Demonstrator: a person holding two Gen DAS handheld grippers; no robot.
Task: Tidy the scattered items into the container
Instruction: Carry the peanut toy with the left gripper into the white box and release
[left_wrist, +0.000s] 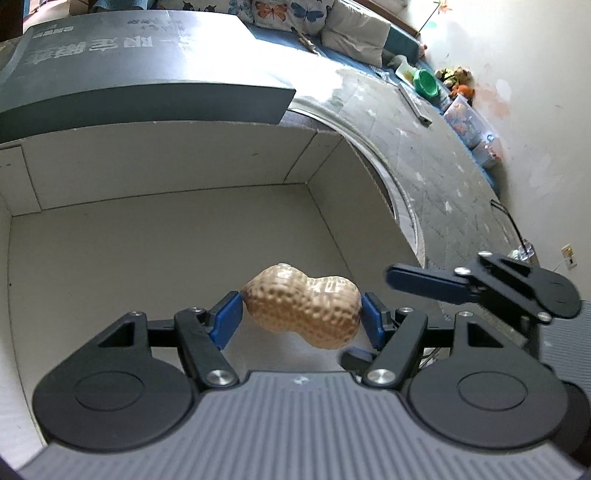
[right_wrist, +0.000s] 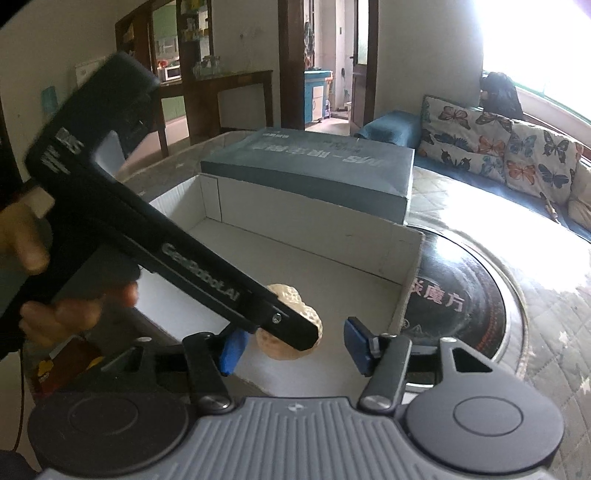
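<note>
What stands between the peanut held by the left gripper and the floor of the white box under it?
Nothing visible. The left gripper holds the peanut-shaped toy above the bare floor of the open white box. The right gripper stands open beside it and is not beneath the toy.

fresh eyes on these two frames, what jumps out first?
The oversized peanut, pinched end to end in the left tool above the open white box. Next, the right tool, open beside it over the same box, and the grey lid behind.
</note>
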